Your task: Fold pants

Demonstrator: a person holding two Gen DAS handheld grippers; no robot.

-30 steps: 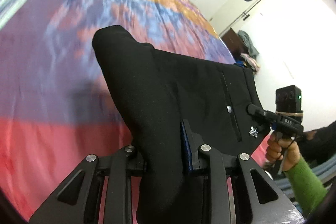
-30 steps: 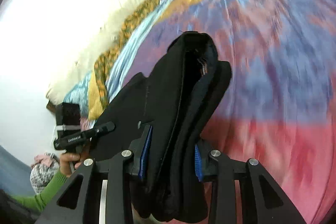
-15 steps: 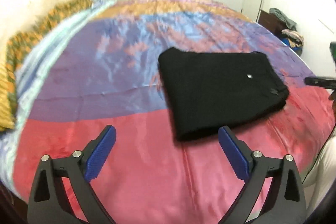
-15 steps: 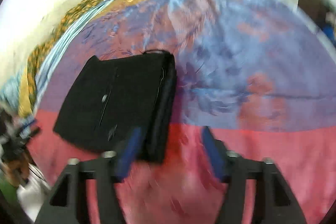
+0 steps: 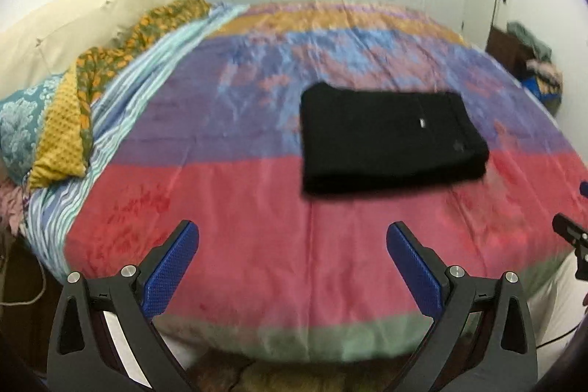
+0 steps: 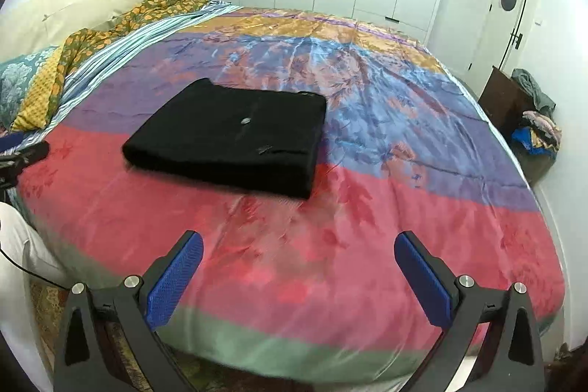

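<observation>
The folded black fabric pants are lying flat on the multicoloured satin bedspread (toward its near edge). The left gripper and right gripper are both hovering spread wide, gripping nothing.

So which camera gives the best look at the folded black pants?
The right wrist view: the pants are sharp there, with the stacked fold edges clearly visible. The left wrist view shows the same pants whole but blurred.
</observation>
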